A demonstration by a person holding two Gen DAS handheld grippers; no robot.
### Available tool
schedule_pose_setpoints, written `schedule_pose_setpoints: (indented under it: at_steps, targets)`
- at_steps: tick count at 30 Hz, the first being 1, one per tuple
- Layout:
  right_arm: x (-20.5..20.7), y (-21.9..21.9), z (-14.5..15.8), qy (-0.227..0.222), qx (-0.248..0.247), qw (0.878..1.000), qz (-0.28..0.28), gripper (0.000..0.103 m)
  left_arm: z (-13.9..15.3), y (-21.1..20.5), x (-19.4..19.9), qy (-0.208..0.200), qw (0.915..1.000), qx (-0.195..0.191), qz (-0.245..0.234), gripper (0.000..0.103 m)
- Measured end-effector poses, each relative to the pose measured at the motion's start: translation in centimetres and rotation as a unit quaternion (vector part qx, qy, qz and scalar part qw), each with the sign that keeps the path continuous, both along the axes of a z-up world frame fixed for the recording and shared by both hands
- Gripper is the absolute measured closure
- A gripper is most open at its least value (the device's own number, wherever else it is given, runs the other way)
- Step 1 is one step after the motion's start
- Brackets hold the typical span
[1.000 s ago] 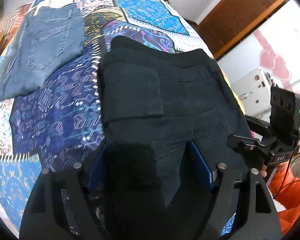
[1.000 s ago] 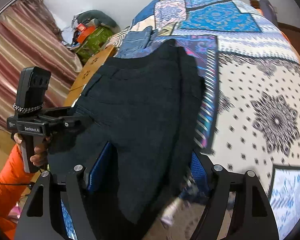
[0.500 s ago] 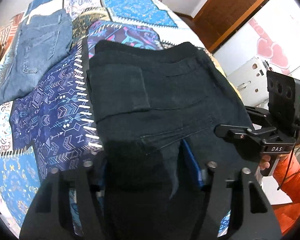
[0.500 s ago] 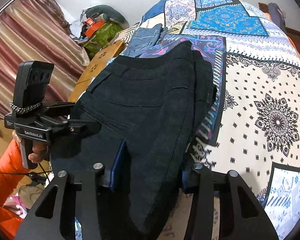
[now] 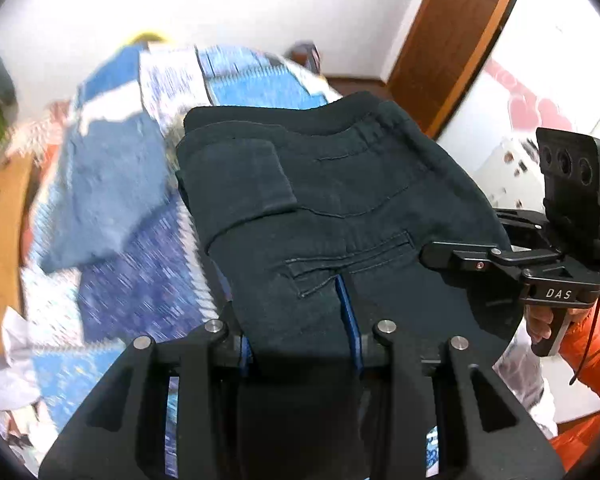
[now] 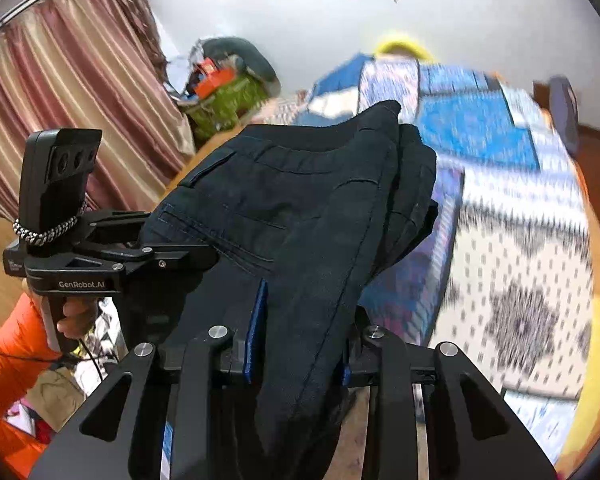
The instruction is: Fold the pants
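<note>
The black pants (image 5: 324, 200) are held at their near edge by both tools and stretch away over the bed (image 5: 140, 280) with the patchwork cover. The left tool (image 5: 300, 320) has just been closing, and dark cloth now fills the gap between its blue pads – it grips the pants. The right tool (image 6: 300, 332) has been closing in the same way and also pinches a thick fold of the same cloth. The waistband is at the far end, so the long axis of the pants runs straight forward from both tools. I judge that the coming fold must carry the gripped edge forward along this axis – both hands are equally near. Blue jeans (image 5: 104, 200) lie to the left.
</note>
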State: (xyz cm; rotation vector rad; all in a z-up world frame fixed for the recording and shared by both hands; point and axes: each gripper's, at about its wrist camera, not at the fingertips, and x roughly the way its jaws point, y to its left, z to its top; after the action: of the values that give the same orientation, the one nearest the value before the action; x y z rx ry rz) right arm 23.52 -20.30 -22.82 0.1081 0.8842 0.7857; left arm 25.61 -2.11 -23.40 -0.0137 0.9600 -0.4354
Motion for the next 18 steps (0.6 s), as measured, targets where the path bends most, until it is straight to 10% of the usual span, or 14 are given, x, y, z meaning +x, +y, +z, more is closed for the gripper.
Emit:
schedule_pose_setpoints:
  at_steps: [9, 18]
  targets:
    - [4.5, 5.1, 6.9, -0.089, 0.025, 0.995, 0.024, 0.076, 7.4, 5.3, 2.6, -0.107, 0.9920, 0.012, 0.066, 0.067]
    - [12.0, 12.7, 9.3, -0.119, 0.041, 0.991, 0.050, 0.076, 9.5, 13.1, 9.2, -0.122, 0.9864, 0.000, 0.111, 0.066]
